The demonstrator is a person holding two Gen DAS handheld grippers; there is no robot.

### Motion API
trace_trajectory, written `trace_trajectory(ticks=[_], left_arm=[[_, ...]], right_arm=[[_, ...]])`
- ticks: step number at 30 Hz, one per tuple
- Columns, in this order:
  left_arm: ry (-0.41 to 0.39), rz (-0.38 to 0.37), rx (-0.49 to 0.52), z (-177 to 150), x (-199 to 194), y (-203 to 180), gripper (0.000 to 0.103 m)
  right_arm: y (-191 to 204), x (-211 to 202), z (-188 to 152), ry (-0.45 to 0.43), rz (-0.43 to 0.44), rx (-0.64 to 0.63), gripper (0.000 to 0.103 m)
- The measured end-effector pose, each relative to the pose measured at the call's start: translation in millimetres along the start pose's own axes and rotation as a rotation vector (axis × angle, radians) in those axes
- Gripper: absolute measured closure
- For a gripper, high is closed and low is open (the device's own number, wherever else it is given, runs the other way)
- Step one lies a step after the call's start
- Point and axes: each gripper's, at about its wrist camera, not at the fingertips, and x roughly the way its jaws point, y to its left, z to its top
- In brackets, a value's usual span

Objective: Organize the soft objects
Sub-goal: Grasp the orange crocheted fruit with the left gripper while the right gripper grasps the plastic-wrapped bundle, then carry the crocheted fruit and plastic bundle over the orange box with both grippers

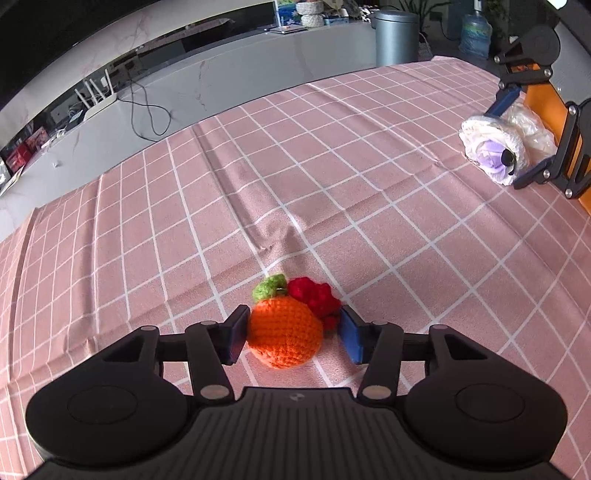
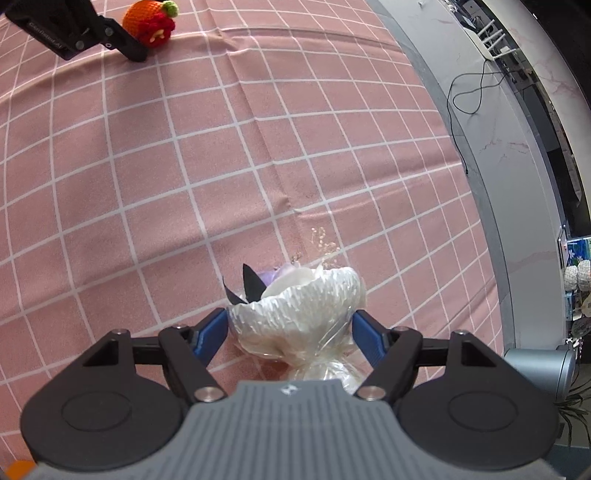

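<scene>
A crocheted orange fruit (image 1: 284,338) with a green leaf and a red knitted piece lies on the pink checked tablecloth (image 1: 332,166). My left gripper (image 1: 293,317) straddles it, open, with the left pad against the fruit and a small gap at the right pad. The same fruit (image 2: 147,22) shows far off in the right wrist view, beside the left gripper's finger (image 2: 129,48). A small bouquet (image 2: 299,314) in white wrap with a purple flower lies between the pads of my right gripper (image 2: 290,317), which is open with the pads at the wrap's sides. The bouquet (image 1: 487,147) also appears at the right of the left wrist view.
An orange object (image 1: 543,107) stands behind the bouquet at the table's right edge. Beyond the table's far edge are a grey bin (image 1: 397,37), a water bottle (image 1: 476,33) and a grey counter (image 1: 221,81) with a cable. The cloth has creases (image 1: 258,221) in the middle.
</scene>
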Motion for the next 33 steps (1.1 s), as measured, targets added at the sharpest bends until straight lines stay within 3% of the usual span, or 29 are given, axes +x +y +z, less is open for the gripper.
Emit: trace_trajectory(ticks=[5,14,23,33], left_arm=[[-0.019,0.031,-0.023,-6,-8,-8,0.047],[-0.091,0.008,-0.130,-11,-38,-21,0.047],[-0.169,-0.012,-0.137,-9,-84,-51,0.047],[-0.264,-0.022,-0.113,-11,-136,-88,0.047]], right_arm=[[-1,6,9,0.027,-0.019,0.055,0.041],[16,-1,11,0.023,-0.119,0.074,0.053],[53,-48,10,-0.063,-0.136,0.063,0.054],[91,-136,-13,-0.260,-0.149,0.149,0.054]])
